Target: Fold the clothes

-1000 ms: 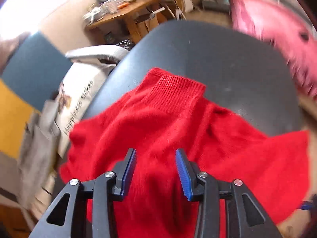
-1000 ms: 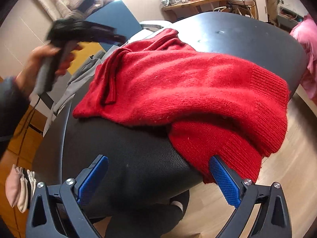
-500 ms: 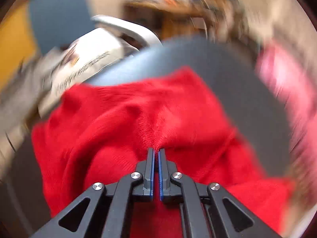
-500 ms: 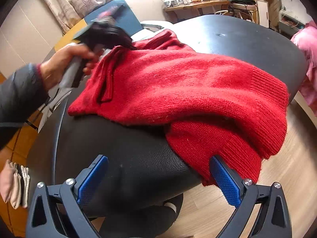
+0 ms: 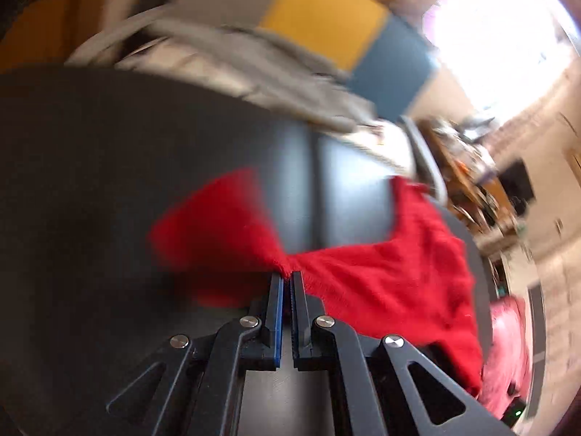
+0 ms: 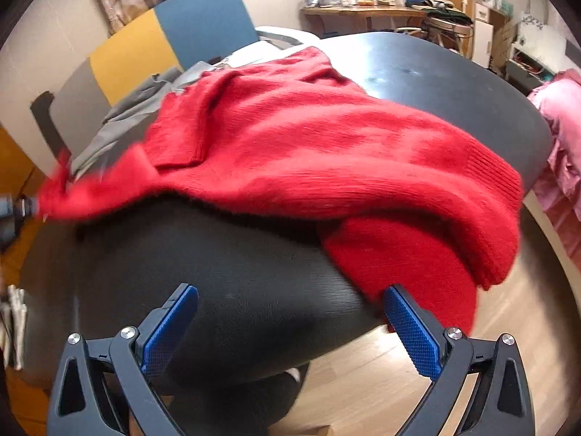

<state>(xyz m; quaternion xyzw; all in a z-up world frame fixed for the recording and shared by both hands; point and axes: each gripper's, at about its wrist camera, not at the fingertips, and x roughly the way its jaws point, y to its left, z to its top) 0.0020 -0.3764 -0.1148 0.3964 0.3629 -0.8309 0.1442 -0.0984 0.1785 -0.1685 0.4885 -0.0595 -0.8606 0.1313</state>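
Note:
A red knitted sweater (image 6: 308, 152) lies spread over the round black table (image 6: 236, 272), its ribbed hem hanging off the near right edge. My left gripper (image 5: 287, 279) is shut on a pinch of the red sweater (image 5: 381, 272), which stretches away from the jaws to the right; the view is blurred by motion. In the right wrist view that pulled part of the sweater streaks out at the far left. My right gripper (image 6: 290, 312) hovers open at the table's near edge, its right fingertip (image 6: 406, 323) close beside the hanging hem, holding nothing.
Grey clothes (image 6: 123, 123) lie on a chair with a yellow and blue back (image 6: 163, 36) behind the table. A cluttered wooden desk (image 6: 363, 7) stands at the back. Pink fabric (image 6: 559, 127) hangs at the right, wooden floor (image 6: 508, 309) below.
My left gripper has closed on the sweater and swung fast to the left, dragging that part out over the table. The right gripper has stayed open near the hem.

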